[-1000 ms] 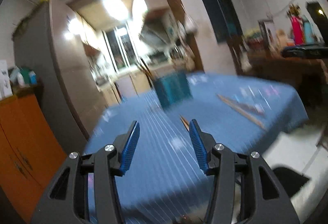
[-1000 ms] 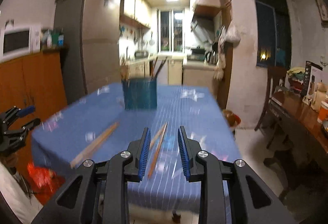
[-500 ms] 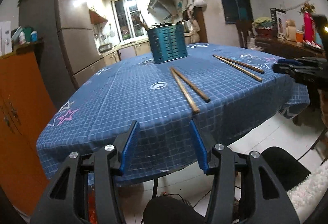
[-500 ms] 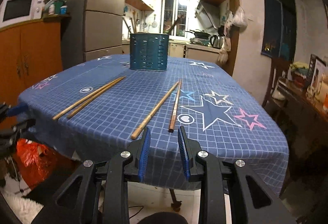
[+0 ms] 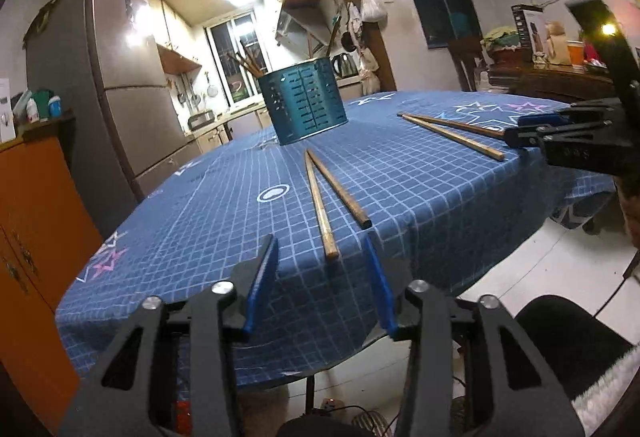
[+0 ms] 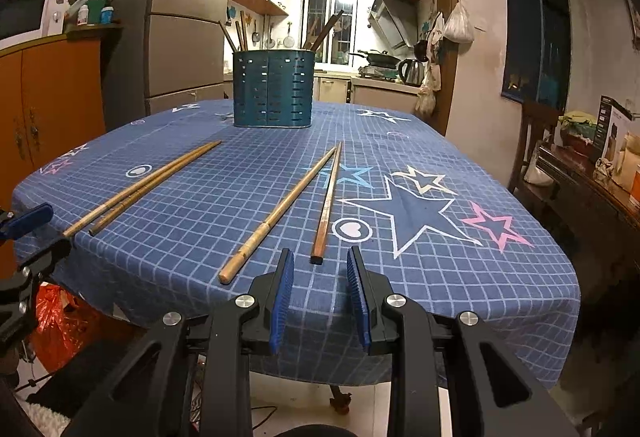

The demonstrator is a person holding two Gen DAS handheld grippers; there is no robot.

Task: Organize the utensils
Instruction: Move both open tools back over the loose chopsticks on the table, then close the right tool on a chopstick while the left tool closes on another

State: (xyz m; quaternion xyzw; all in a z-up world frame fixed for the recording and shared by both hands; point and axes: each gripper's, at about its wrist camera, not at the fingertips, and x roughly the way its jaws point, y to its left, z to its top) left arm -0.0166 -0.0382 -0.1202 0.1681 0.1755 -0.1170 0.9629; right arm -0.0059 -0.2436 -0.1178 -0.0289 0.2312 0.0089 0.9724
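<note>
Chopsticks (image 6: 276, 213) were laid on the worktop (image 6: 500, 277); left tongs (image 5: 323, 269) and right tongs (image 6: 319, 285) were held spread, empty.

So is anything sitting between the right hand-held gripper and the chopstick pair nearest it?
Nothing visible: only bare tablecloth lies between the open right hand-held gripper and the nearest chopstick pair.
</note>
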